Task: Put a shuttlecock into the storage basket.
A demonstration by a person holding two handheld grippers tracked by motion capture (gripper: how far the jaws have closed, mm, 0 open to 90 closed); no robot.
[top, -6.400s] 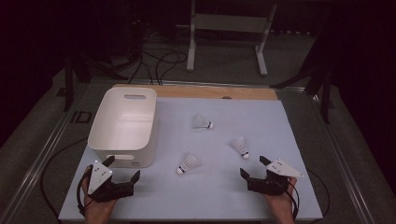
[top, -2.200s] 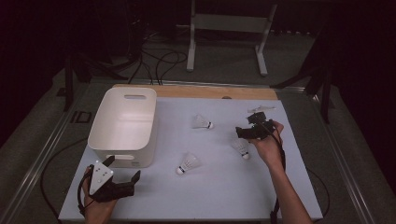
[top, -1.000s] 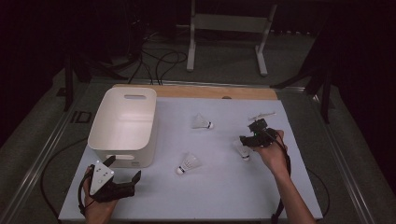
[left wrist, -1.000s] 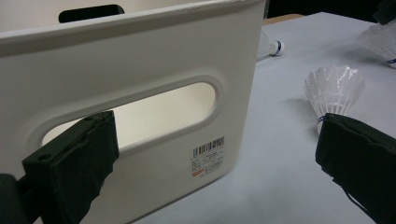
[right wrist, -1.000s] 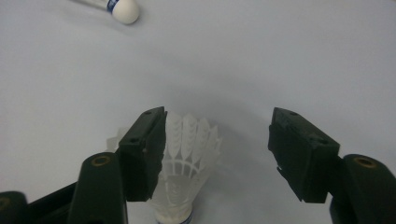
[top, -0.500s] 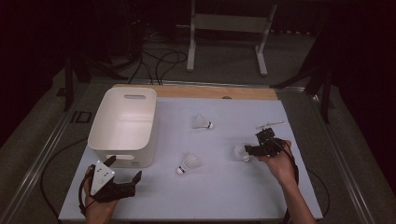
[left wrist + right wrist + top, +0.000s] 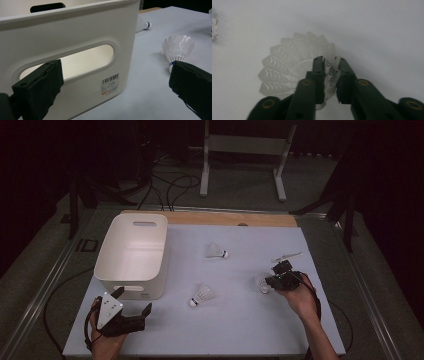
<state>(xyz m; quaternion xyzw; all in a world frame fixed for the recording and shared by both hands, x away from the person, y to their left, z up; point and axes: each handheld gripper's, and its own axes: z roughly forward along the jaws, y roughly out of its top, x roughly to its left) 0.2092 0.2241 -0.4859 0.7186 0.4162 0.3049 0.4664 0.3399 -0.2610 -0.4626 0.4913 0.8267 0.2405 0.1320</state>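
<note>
Three shuttlecocks sit on the desk [image 7: 250,320], all to the right of the white bin [image 7: 132,255]. Right tongs [image 7: 329,60] have just been closing and now pinch the feather skirt of the right shuttlecock [image 7: 294,67]: feathers are squeezed between the two black jaws, skirt fanned out flat against the desk surface. In the high view the right tongs [image 7: 270,281] sit on that shuttlecock [image 7: 261,282], farthest of the three from the bin and near the desk's right side, with the person's right hand [image 7: 295,292] behind them. Middle shuttlecock [image 7: 201,296] lies on its side just off the bin's near right corner, cork pointing toward the person. Far shuttlecock [image 7: 216,251] lies right of the bin near its far end, cork pointing away from the bin. Left tongs [image 7: 131,309] rest just in front of the bin's near wall, jaws spread wide with nothing between them. In the left gripper view one jaw lines up with the bin's [image 7: 75,50] handle slot, the other with the middle shuttlecock [image 7: 178,46]; neither thing is touched as far as I can tell.
</note>
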